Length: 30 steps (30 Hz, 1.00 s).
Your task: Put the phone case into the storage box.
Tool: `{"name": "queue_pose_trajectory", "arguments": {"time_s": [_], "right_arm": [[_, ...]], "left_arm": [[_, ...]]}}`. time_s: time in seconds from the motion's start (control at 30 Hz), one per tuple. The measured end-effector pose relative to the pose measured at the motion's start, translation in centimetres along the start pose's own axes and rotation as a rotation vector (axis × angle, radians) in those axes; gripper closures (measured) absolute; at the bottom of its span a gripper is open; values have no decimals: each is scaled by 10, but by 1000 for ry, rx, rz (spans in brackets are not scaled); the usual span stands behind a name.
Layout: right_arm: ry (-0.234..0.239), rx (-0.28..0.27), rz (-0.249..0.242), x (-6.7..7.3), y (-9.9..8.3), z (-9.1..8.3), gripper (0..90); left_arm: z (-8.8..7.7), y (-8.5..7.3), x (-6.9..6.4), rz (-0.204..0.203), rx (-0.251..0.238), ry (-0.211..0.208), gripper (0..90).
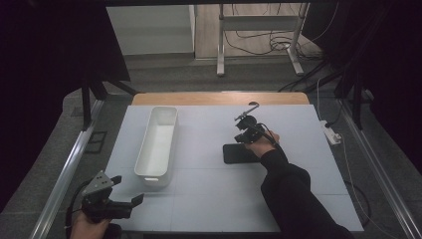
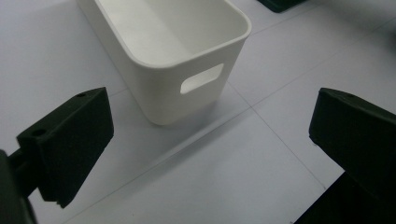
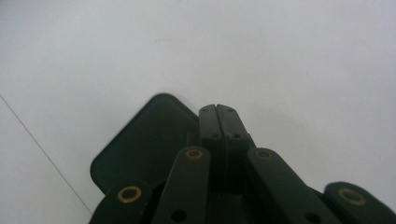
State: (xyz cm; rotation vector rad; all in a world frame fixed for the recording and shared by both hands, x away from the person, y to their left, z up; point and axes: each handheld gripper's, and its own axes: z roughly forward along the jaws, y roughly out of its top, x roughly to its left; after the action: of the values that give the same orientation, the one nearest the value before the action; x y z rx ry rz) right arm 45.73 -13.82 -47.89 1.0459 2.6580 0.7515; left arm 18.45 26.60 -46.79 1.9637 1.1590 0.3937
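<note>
Right gripper (image 3: 217,108): jaws pressed flat together, nothing between them, tips over the edge of a flat black rounded-corner slab (image 3: 144,140); whether they touch it cannot be told. High view: slab (image 1: 239,153) lies mid-table, right of a long white plastic bin (image 1: 158,144) with handle cut-outs, interior bare. Left gripper (image 1: 127,201): jaws wide apart, holding nothing, near the bin's near end at the pale table (image 1: 209,199) corner.

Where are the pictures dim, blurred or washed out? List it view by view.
High view: dim overall, the surroundings nearly black, the white bin and table evenly lit. Left gripper view: bright, the bin's inside washed out, the left gripper's fingers soft at close range. Right gripper view: the right gripper and the black flat object under it are slightly soft; the table is pale and featureless.
</note>
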Motion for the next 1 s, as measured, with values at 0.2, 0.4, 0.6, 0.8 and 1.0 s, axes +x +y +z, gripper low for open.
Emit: {"name": "queue_pose_trajectory", "arguments": {"time_s": [0.2,0.4,0.6,0.8,1.0], "right_arm": [[6,18,3,2,11,12,894],[6,39,-1,6,15,23,894],[-2,45,-5,8,20,30,894],[1,62,-21,14,21,39,893],[3,70,-21,16,20,42,894]], "left_arm": [[0,0,0,4,1,-1,6],[1,1,0,4,1,-5,7],[1,1,0,4,1,-6,7],[1,1,0,7,2,-5,7],[1,1,0,7,2,-5,7]]}}
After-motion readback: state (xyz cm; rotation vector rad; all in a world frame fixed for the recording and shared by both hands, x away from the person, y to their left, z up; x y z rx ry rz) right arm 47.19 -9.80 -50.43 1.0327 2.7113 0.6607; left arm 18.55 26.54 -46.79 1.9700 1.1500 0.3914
